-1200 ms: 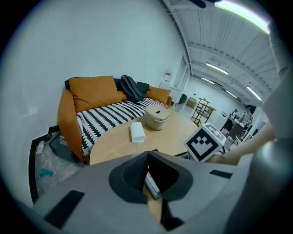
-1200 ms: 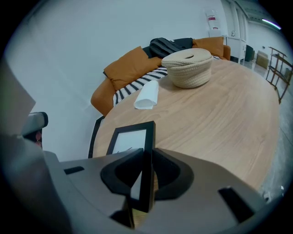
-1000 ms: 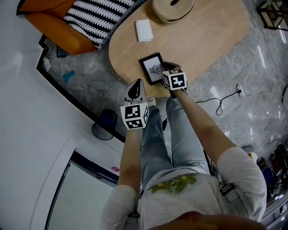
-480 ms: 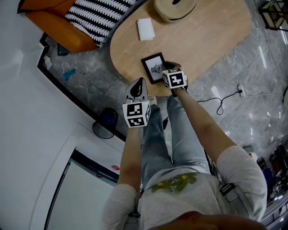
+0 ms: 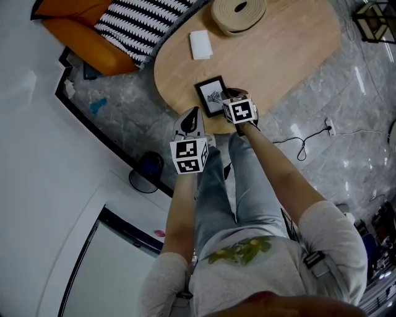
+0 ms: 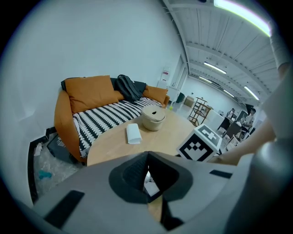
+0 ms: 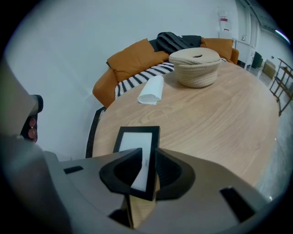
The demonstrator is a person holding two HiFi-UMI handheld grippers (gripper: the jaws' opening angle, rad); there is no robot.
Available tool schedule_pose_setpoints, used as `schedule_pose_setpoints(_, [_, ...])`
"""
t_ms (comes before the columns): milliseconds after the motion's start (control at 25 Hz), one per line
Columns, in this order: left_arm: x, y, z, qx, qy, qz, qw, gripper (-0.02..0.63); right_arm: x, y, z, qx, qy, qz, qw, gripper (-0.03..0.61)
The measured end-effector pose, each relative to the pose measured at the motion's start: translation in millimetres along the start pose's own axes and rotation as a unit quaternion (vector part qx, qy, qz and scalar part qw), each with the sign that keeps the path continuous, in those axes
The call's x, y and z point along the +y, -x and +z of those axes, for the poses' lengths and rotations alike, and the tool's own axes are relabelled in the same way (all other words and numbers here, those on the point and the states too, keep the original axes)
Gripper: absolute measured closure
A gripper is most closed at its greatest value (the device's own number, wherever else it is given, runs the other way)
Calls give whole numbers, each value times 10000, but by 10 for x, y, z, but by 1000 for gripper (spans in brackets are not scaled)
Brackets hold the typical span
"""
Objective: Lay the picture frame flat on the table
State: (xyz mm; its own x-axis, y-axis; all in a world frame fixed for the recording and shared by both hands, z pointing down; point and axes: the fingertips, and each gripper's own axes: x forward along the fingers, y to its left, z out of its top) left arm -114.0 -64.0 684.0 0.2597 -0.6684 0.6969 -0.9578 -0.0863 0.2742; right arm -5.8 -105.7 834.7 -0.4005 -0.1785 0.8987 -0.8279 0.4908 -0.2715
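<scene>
**Picture frame (image 5: 210,97) clamped by right gripper (image 5: 226,94) at front edge of table (image 5: 291,56)**

Far left, head view: orange sofa (image 5: 74,34) with black-and-white striped throw (image 5: 139,18), set against the table's left end. Below these, grey marbled floor (image 5: 117,117) with a dark round object (image 5: 147,168) resting on it.

Left gripper (image 5: 192,113): held above the person's knees, just short of the table edge. Pads brought together at the tips, nothing between them. A sliver of the frame visible past the tips in the left gripper view.

Frame: black border, pale face with a small dark drawing. Located near the table's front edge, just right of the left gripper.

Right gripper: jaws narrowed onto the frame's right-hand border, near corner raised between the pads. Contact of the frame's far end with the tabletop: not determinable.

Farther back on the table: white folded cloth (image 5: 200,44) lying flat, well apart from the frame. Beyond it, a woven lidded basket (image 5: 239,12) at the far end.

Right of the table: white cable (image 5: 303,139) trailing over the floor, and a wire rack (image 5: 374,18) at the upper corner.

Surface: pale wood, oval outline. Room: white wall behind the sofa, dark garment (image 6: 128,87) over the sofa back, strip lights (image 6: 215,68) along a high ceiling.
</scene>
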Motion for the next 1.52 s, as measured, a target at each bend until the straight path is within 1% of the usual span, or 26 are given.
schedule_pose_setpoints(280, [-45,245,122,-51,11,23,10000,598,187,489,101,-205,-80,186,9996,496])
schedule_pose_setpoints(440, [-67,459,174,-64,111,51,9999,598,355,836,189,-414,-12,317,9986,519])
schedule_pose_setpoints(560, [-135,668,183,-49,197,51,9998,598,509,1142,214,-569,112,338,9977,559])
schedule_pose_setpoints(680, [-205,826,290,-98,223,25,9997,598,632,1437,308,-803,205,358,9959,571])
schedule_pose_setpoints(880, [-412,1053,573,-310,183,-130,9993,598,821,1998,473,-1348,201,516,9893,572])
schedule_pose_setpoints(1040, [-562,1250,765,-476,111,-215,9986,598,1012,2450,587,-1865,177,831,9788,572])
schedule_pose_setpoints(1160, [-654,1376,881,-570,71,-264,9980,598,1102,2747,644,-2115,232,938,9726,572])
schedule_pose_setpoints(1360, [-822,1560,1057,-694,-175,-438,9965,598,1239,3139,671,-2335,514,975,9661,572])
schedule_pose_setpoints(1520, [-953,1749,1080,-779,-207,-578,9951,598,1357,3374,579,-2402,685,940,9637,572])
